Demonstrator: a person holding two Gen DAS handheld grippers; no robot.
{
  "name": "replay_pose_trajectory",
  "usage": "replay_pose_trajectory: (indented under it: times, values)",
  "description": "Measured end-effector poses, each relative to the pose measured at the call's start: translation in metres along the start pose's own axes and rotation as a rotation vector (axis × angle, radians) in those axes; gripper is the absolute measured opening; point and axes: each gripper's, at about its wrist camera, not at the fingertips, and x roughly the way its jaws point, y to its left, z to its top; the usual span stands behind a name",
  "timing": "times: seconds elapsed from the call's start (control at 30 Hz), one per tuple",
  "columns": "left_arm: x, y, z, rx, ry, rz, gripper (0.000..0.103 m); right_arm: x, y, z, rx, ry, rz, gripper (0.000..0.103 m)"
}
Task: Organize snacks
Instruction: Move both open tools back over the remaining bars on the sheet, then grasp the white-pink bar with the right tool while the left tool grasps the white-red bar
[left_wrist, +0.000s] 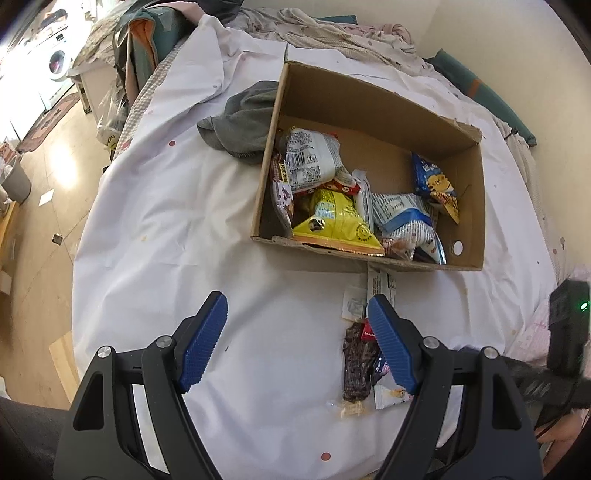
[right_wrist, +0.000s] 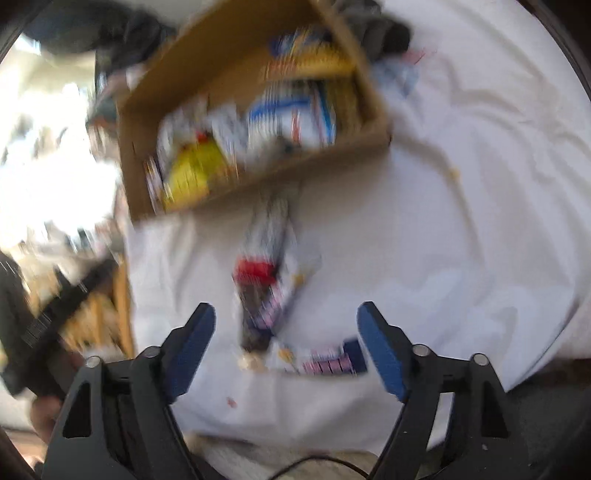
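Note:
A cardboard box (left_wrist: 476, 206) on the white sheet holds several snack packets, among them a yellow bag (left_wrist: 336, 218) and a blue-and-white one (left_wrist: 402, 218). Loose snacks lie on the sheet in front of it: a dark packet (left_wrist: 356, 365), a small white wrapper (left_wrist: 352, 304) and a clear candy (left_wrist: 349, 410). My left gripper (left_wrist: 297, 325) stands open above bare sheet, its right finger next to the dark packet. The right wrist view is blurred: my right gripper (right_wrist: 286, 330) is open over the loose dark packet (right_wrist: 256, 306), with the box (right_wrist: 258, 177) beyond it.
A grey cloth (left_wrist: 243, 118) lies against the box's left side. Crumpled bedding (left_wrist: 332, 29) is piled behind the box. The bed edge drops to a wooden floor (left_wrist: 48, 206) on the left. The other gripper's black body (left_wrist: 565, 332) shows at the right edge.

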Motion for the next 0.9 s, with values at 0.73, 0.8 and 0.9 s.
replay_pose_trajectory:
  times: [0.73, 0.8, 0.9]
  values:
    - [0.008, 0.002, 0.004, -0.025, 0.026, -0.019, 0.076, 0.081, 0.084, -0.046, -0.832, 0.393, -0.259, 0.019]
    - [0.008, 0.002, 0.005, -0.028, 0.028, -0.024, 0.076, 0.074, 0.084, -0.048, -0.824, 0.395, -0.247, 0.019]
    - [0.011, 0.000, 0.005, -0.026, 0.033, -0.027, 0.076, 0.054, 0.076, -0.034, -0.728, 0.331, -0.200, 0.019]
